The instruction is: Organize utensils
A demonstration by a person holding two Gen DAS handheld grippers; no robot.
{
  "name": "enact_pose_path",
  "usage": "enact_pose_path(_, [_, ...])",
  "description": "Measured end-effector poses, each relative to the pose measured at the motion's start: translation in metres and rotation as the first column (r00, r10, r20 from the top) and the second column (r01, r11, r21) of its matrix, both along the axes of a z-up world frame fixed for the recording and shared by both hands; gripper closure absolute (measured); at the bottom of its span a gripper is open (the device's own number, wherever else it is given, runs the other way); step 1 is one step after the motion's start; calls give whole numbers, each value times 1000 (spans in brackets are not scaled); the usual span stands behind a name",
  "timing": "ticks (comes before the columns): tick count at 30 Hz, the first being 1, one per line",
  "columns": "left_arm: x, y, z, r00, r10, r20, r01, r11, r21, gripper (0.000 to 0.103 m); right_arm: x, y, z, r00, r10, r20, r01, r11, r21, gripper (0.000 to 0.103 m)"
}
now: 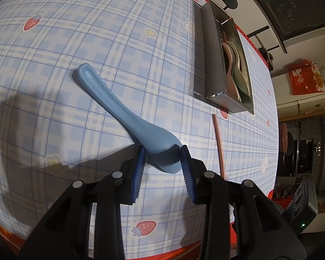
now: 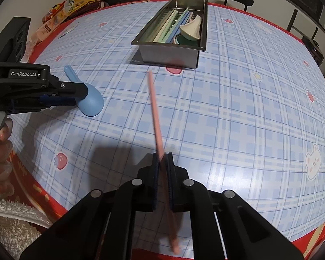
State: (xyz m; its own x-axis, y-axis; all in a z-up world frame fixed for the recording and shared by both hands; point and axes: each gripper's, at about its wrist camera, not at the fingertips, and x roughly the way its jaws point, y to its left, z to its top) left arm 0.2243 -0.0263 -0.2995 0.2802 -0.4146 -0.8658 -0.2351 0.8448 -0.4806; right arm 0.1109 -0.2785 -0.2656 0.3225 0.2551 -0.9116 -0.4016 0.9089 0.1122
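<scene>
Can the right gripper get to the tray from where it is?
Probably yes: the right gripper, shut on the pink chopstick, faces the tray across bare tablecloth; the left gripper sits off to the side.

I see a blue spoon (image 1: 127, 117), a pink chopstick (image 2: 157, 121), and a blue plaid tablecloth (image 2: 238, 112) dotted with red strawberries, red-edged; at twelve o'clock, a steel-grey tray (image 2: 169, 53).

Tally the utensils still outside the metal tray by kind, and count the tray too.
Spoons: 1, the blue spoon
Chopsticks: 1, the pink chopstick
Trays: 1, the metal tray
Total: 3
</scene>
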Motion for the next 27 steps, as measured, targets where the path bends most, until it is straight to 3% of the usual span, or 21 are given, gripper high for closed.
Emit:
enact_pose_path(6, [-4,4,1,1000,2,2,-2,1000,-26,72,-1,1,0,1000,-2,-1,2,1000,3,96])
enact_pose_path(9, [-5,4,2,1000,1,3,-1,999,-35,84,-1,1,0,1000,-3,-2,3,1000,4,96])
enact_pose_path(10, [-6,5,2,1000,2,2,-2,999,-39,97,-1,0,0,1000,-3,-2,3,1000,5,96])
enact_pose_path(12, [-6,6,-1,1000,10,-14,-10,999,-37,98,2,1,-1,1000,-3,-3,3,1000,5,96])
enact_pose_path(15, [-7,9,-6,999,21,-39,-23,998,-54,98,2,1,-1,1000,-3,-3,3,1000,7,96])
enact_pose_path(18, [-7,17,-9,997,62,-43,-67,992,-108,70,-1,0,0,1000,-4,-2,4,1000,8,96])
enact_pose_path(19, [-7,20,-6,996,86,-31,-90,986,-138,56,-1,0,0,1000,-4,-2,4,1000,8,96])
enact_pose_path(20, [-5,22,-4,995,97,-24,-100,985,-141,53,-1,0,0,1000,-5,-3,5,1000,9,96])
enact_pose_path(23, [5,20,2,995,101,-7,-101,986,-130,54,-1,0,0,1000,-4,-2,4,1000,7,96])
enact_pose_path(27, [24,9,4,995,98,-31,-98,995,-13,66,-1,0,0,1000,-5,-5,5,1000,12,96])
